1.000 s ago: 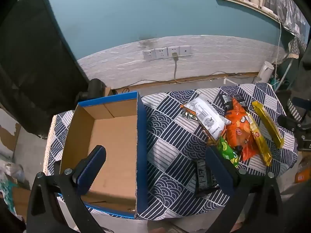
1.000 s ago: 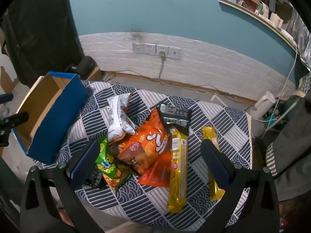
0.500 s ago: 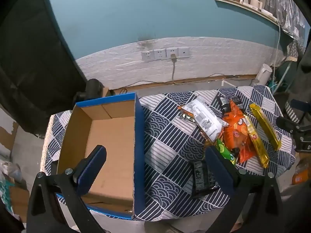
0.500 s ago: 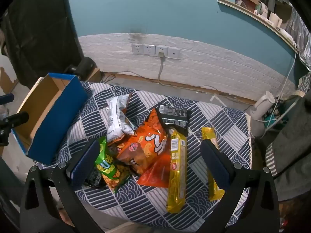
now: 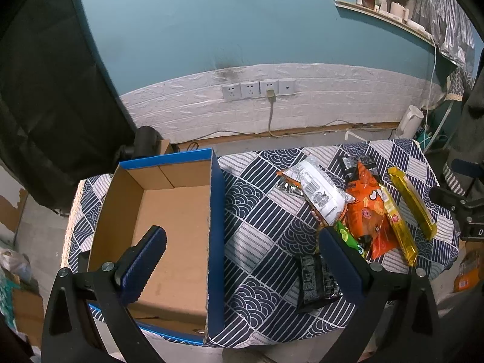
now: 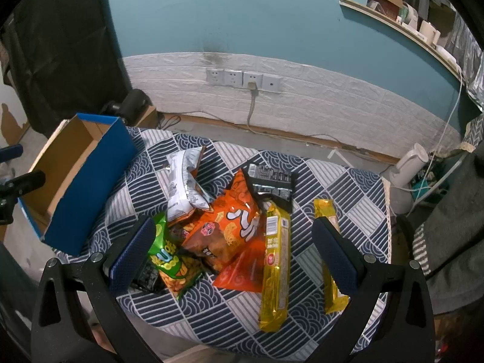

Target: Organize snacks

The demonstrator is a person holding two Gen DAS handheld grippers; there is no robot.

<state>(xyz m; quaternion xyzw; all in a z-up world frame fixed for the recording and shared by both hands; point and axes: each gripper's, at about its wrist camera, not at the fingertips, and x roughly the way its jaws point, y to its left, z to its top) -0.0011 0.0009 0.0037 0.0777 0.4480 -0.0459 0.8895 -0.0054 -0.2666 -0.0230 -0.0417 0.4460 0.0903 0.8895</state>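
Above the patterned tablecloth [image 6: 348, 187], left gripper [image 5: 242, 260] and right gripper [image 6: 231, 249] hover with fingers spread wide, holding nothing; snack pile [image 6: 230, 230] lies right of the cardboard box [image 5: 169, 211], yellow bars [image 6: 273, 260] running near-to-far

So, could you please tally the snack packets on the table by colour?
Yellow bars: 2
Black packets: 2
Orange bags: 1, perhaps a second beneath
White bag: 1
Green bag: 1
Total: 7, perhaps 8
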